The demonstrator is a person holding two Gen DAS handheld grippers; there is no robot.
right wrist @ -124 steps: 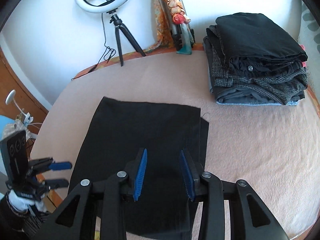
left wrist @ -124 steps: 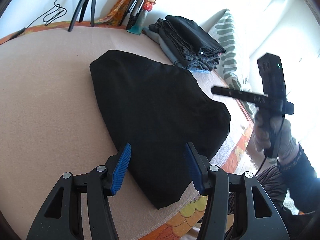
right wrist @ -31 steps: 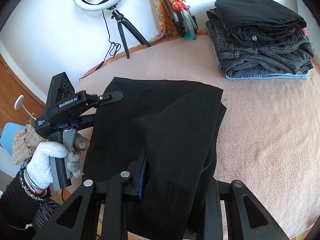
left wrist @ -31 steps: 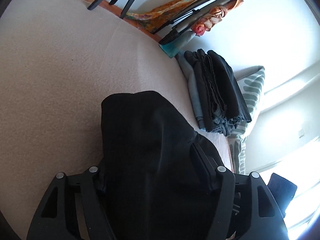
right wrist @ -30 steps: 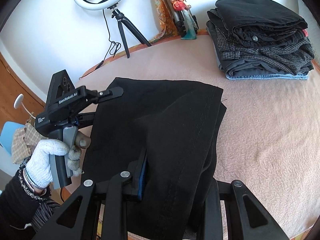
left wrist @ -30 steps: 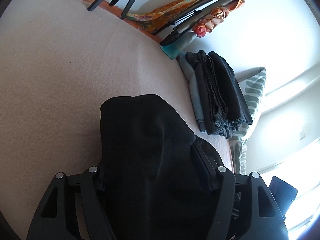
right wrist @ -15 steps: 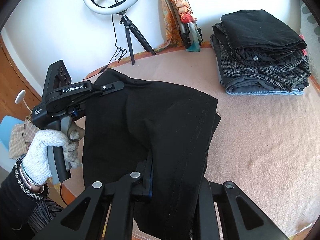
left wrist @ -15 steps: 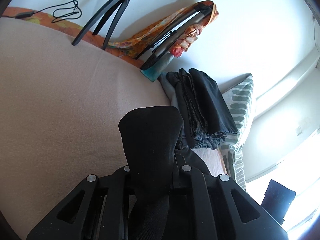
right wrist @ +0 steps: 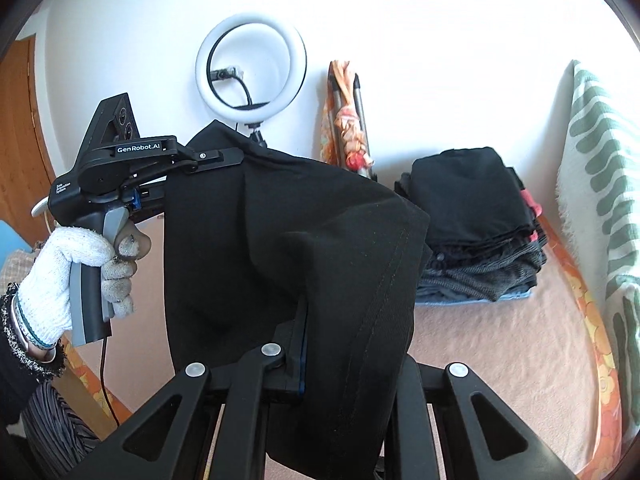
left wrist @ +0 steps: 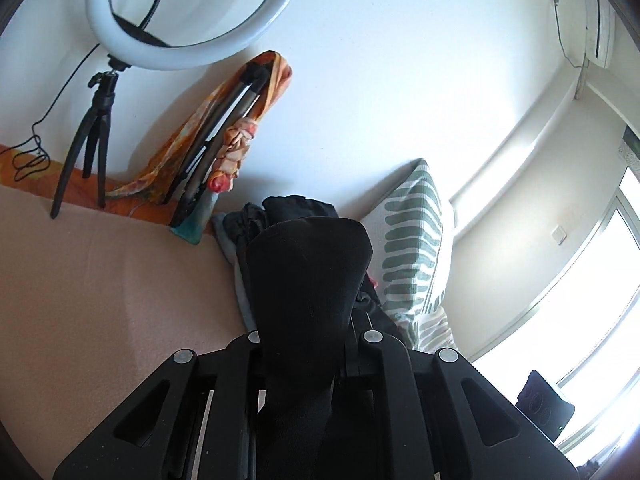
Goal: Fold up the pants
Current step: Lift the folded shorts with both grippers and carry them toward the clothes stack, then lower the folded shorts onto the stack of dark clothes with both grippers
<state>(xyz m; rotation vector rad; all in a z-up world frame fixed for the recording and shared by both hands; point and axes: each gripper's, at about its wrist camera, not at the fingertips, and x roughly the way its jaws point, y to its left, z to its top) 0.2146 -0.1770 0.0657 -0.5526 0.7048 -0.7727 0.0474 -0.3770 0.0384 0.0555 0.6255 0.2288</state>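
pants (right wrist: pixel 288 240): black | pillow (left wrist: pixel 412 248): white, green stripes | ring light (right wrist: pixel 251 66): white | glove (right wrist: pixel 68 268): white

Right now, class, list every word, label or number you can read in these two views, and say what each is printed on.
"GenRobot.AI": white letters on the top bar of the left gripper, seen in the right wrist view.
A small white label lower on that gripper's body, above the handle: too small to read.
The pants, ring light and clothes pile: no text shows.
The left wrist view: no text.
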